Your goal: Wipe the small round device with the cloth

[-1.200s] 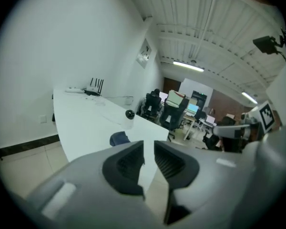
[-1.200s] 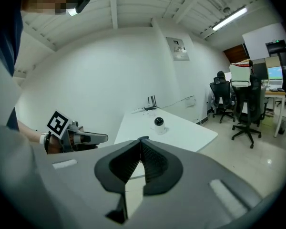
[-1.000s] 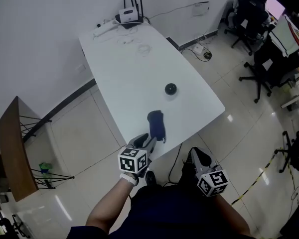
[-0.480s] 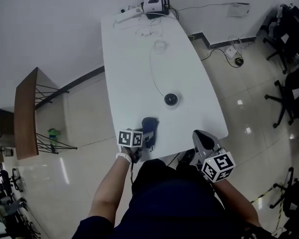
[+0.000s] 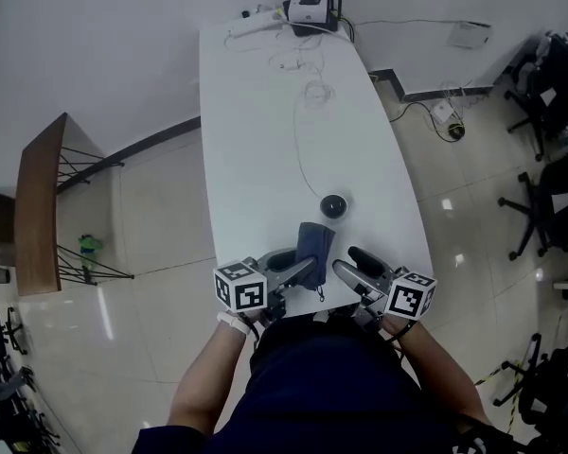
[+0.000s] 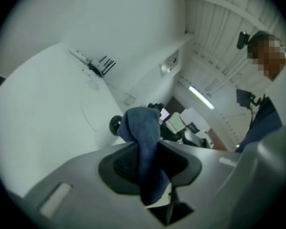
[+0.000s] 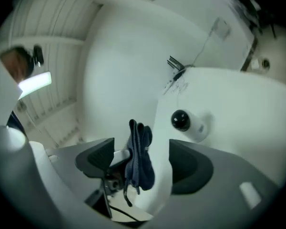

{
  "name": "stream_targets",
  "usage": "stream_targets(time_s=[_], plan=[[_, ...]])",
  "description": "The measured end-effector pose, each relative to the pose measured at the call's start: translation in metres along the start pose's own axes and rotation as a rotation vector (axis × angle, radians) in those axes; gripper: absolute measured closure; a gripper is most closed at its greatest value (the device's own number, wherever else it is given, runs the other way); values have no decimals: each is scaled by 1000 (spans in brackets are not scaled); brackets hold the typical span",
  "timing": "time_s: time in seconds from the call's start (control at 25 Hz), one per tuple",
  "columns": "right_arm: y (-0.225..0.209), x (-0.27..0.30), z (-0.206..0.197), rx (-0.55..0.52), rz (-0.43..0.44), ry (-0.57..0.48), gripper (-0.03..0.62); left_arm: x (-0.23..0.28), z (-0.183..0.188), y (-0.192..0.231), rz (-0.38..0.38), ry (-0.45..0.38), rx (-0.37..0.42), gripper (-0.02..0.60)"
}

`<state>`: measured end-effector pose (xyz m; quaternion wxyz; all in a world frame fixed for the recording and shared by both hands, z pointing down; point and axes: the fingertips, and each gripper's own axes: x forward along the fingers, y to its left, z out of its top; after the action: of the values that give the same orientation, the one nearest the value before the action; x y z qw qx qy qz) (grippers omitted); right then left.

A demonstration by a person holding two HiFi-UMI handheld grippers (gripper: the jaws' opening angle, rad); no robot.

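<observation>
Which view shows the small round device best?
The right gripper view: the small round device sits unobstructed, its dark dome and white body plain. The head view shows it only as a small dark dot. In the left gripper view the cloth partly hides it.

This is an office: black swivel chairs [image 5: 559, 206] on a tiled floor [image 5: 142, 253], a router [image 5: 310, 9] on the long white table [image 5: 256, 130].

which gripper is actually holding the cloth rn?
The left gripper: its jaws have just closed on the blue cloth. The right gripper has jaws that have just opened wide and grip nothing.
</observation>
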<state>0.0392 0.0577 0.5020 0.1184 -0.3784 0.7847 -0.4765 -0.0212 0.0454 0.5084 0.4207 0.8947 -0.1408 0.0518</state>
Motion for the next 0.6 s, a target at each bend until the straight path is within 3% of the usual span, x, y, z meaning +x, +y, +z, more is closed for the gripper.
stream_targets(time_s=[0.08,0.2,0.32,0.36,0.4,0.56,0.6], plan=[[17,15,4,95,121,-6,212,-2,17,-17,-151,-29,-23,466],[37,32,4,144,226,22,210,-8,29,-36,-351,-16,-63,466],[50,45,-1,165,281,45,215,-8,26,-44,-473,56,-79,468],[50,46,-2,161,274,41,247,-5,23,-44,-489,81,-82,468],[47,47,-1,153,253,29,341,-2,20,-42,-493,100,-87,468],[19,39,5,170,146,-43,473,15,9,-22,-415,126,-123,454],[12,37,7,172,128,-48,476,20,9,-18,-388,117,-137,437]])
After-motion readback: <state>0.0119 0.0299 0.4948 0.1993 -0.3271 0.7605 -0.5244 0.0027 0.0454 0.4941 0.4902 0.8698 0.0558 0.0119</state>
